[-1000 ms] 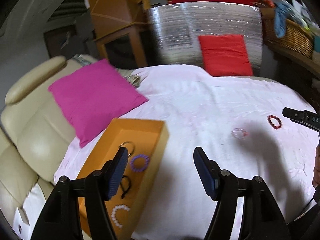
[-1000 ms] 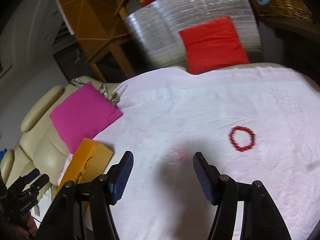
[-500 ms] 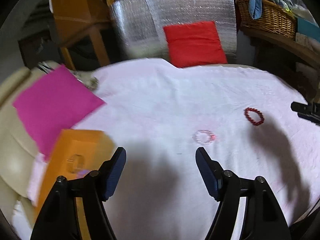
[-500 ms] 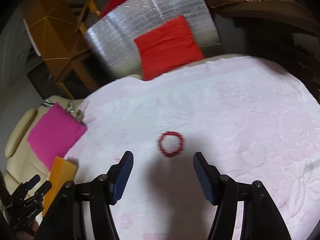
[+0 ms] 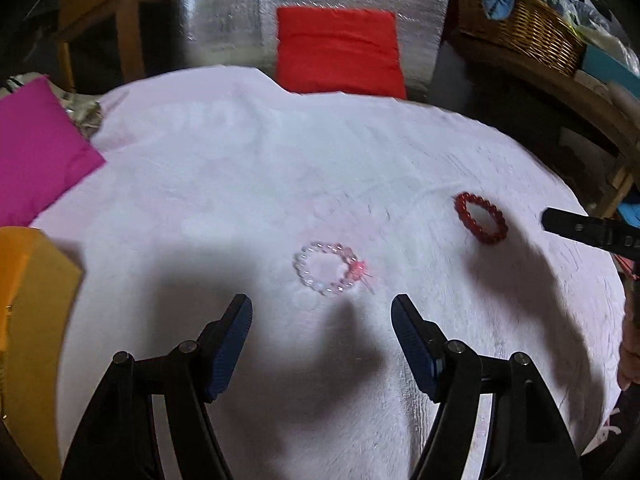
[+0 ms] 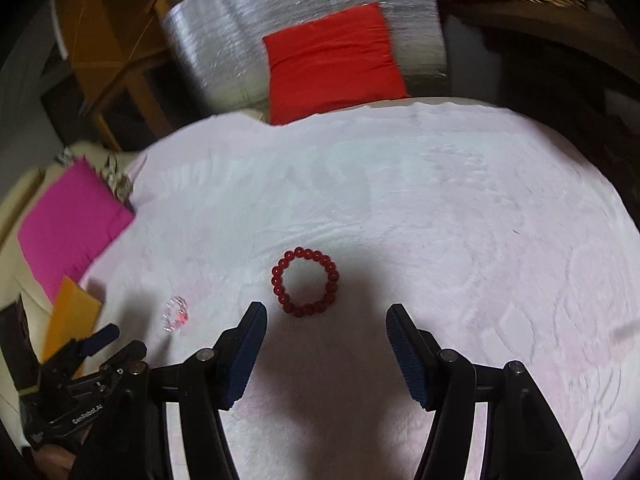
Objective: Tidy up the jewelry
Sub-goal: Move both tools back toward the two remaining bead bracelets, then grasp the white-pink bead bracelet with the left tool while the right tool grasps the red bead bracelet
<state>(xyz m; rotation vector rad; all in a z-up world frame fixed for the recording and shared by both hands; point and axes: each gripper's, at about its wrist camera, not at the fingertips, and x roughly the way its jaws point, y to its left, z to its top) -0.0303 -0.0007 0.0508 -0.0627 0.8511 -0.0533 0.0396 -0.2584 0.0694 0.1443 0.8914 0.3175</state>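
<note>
Both tongs gape empty over the white cloth (image 5: 360, 152) — the left tongs (image 5: 322, 316) point straight at the clear bracelet (image 5: 326, 268), the right tongs (image 6: 322, 320) at the red bracelet (image 6: 306, 282). Each bracelet lies flat, just ahead of its own pair.

The left tool (image 5: 321, 314) hangs with its two blue-padded fingers (image 5: 230, 346) spread wide and nothing between them. The right tool (image 6: 322, 322) is likewise parted wide and grips nothing. In the right wrist view the left tool sits low at the far left of the right one.
</note>
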